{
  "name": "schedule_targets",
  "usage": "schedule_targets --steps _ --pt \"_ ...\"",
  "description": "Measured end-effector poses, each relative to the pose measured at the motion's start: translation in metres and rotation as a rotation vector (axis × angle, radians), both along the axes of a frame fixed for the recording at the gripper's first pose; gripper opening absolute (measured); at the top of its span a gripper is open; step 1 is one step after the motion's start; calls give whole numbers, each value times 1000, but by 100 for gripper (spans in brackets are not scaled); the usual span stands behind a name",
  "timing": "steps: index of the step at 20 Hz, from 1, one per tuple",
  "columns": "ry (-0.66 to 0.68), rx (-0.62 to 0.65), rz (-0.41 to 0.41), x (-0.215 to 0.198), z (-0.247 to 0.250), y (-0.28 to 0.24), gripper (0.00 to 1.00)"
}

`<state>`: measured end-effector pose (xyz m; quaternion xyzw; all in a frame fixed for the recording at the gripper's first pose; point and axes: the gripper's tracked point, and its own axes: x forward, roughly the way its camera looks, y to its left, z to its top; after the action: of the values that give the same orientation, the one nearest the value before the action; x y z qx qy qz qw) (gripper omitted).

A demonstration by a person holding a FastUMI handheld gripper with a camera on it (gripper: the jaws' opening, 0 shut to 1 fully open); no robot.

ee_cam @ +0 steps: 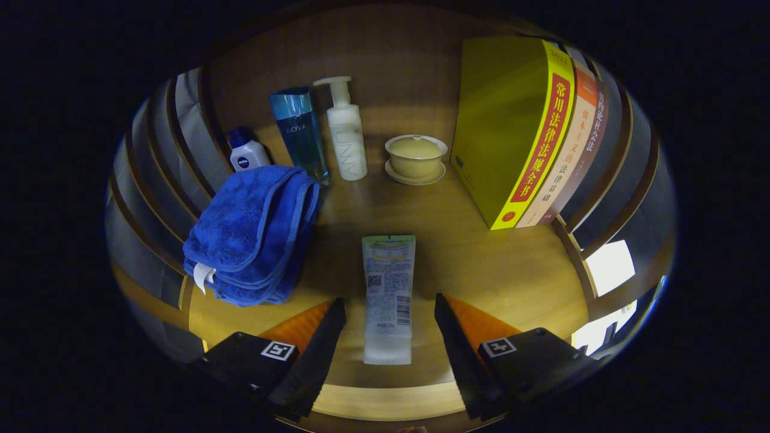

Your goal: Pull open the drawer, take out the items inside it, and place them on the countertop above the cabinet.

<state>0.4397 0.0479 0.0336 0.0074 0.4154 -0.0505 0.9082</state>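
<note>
The tube is framed lengthwise between the gripper fingers, which are spread wide, nothing grasped.

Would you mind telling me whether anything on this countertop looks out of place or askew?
Nothing looks spilled or damaged. The only item lying flat is the tube, resting on the countertop between the open fingers, which do not touch it. The bottles, lidded cup and books stand upright; the blue towel is folded.
</note>
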Motion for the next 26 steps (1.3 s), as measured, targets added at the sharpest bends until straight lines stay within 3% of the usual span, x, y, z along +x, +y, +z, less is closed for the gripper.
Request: schedule_targets --steps 6,13,21,26 --pt "-179 66 42 -41 56 17 97" --pt "-473 90 122 -121 118 33 97" --pt "-654 106 139 -223 82 38 97" --pt "-735 67 88 -279 52 28 97"
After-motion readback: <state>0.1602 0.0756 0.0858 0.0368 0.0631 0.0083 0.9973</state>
